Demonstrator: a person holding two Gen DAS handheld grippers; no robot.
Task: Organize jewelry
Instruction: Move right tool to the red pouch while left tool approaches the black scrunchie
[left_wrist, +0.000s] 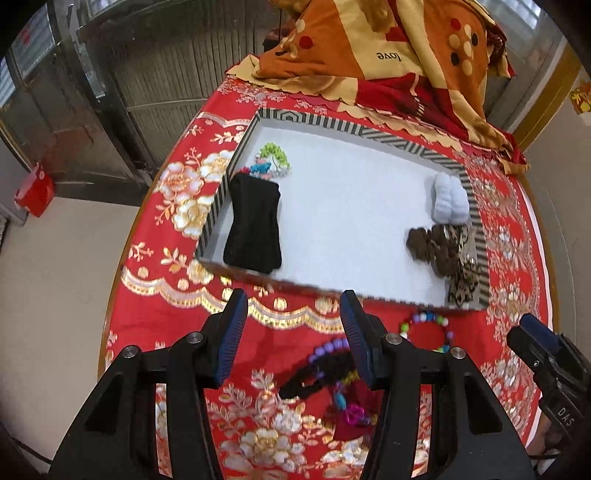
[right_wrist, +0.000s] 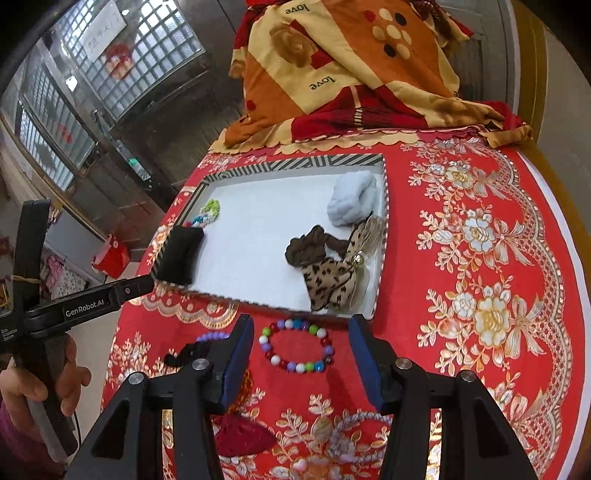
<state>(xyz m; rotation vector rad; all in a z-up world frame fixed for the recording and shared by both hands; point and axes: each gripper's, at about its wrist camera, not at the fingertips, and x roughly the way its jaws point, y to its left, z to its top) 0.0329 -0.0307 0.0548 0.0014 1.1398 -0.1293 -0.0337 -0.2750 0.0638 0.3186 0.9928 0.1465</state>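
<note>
Covering the round table is a red cloth with gold and white flowers, a quilt printed "love" heaped at its far edge before metal-framed glass doors. Both the left gripper and right gripper are spread, holding nothing; the left's body reads "GenRobot.AI". The multicoloured bead bracelet lies on the cloth just before the striped tray, between the right fingers.
</note>
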